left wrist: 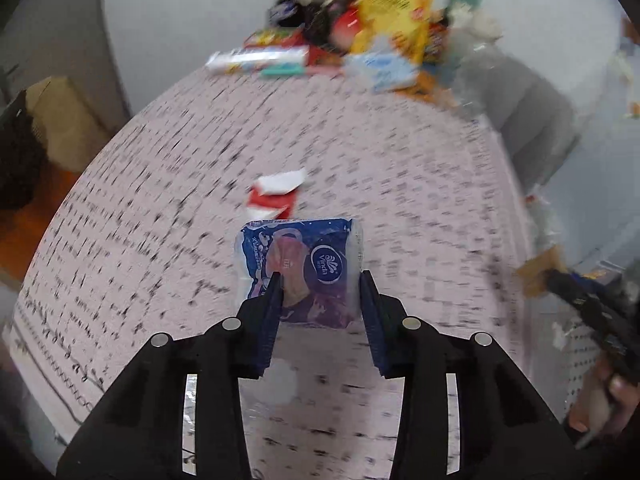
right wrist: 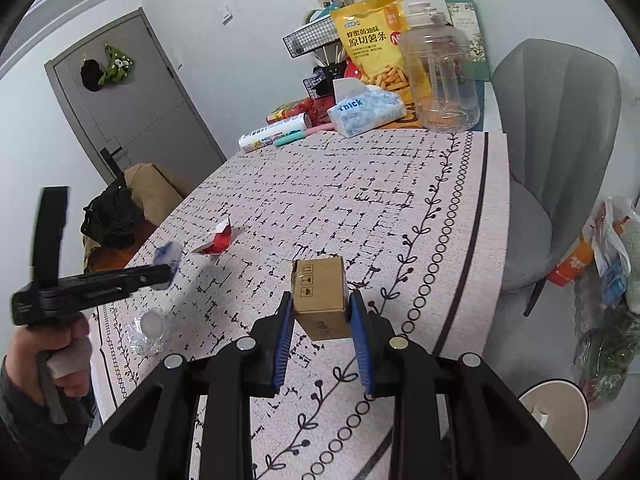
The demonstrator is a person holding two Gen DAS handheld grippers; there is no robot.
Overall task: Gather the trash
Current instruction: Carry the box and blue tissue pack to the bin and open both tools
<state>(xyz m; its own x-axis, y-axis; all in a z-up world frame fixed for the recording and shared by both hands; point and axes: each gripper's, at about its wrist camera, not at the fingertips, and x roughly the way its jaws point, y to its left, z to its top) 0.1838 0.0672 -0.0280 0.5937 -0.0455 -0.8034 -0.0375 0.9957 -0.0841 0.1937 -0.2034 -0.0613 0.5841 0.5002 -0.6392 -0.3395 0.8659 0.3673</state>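
My left gripper (left wrist: 318, 280) is shut on a blue Vinda tissue packet (left wrist: 300, 268) and holds it above the patterned tablecloth (left wrist: 160, 208). The packet also shows blurred in the right wrist view (right wrist: 166, 258), at the tip of the left gripper (right wrist: 160, 274). My right gripper (right wrist: 320, 302) is shut on a small brown cardboard box (right wrist: 320, 300) above the table. A red and white wrapper (left wrist: 276, 196) lies on the cloth beyond the packet; it also shows in the right wrist view (right wrist: 218, 240). A crumpled clear plastic piece (right wrist: 150, 330) lies near the table's left edge.
At the far end stand a yellow snack bag (right wrist: 374, 40), a tissue pack (right wrist: 366, 110), a clear jug (right wrist: 440, 76) and a wire basket (right wrist: 310, 36). A grey chair (right wrist: 560, 140) stands to the right. A white bin (right wrist: 556, 420) sits on the floor at lower right.
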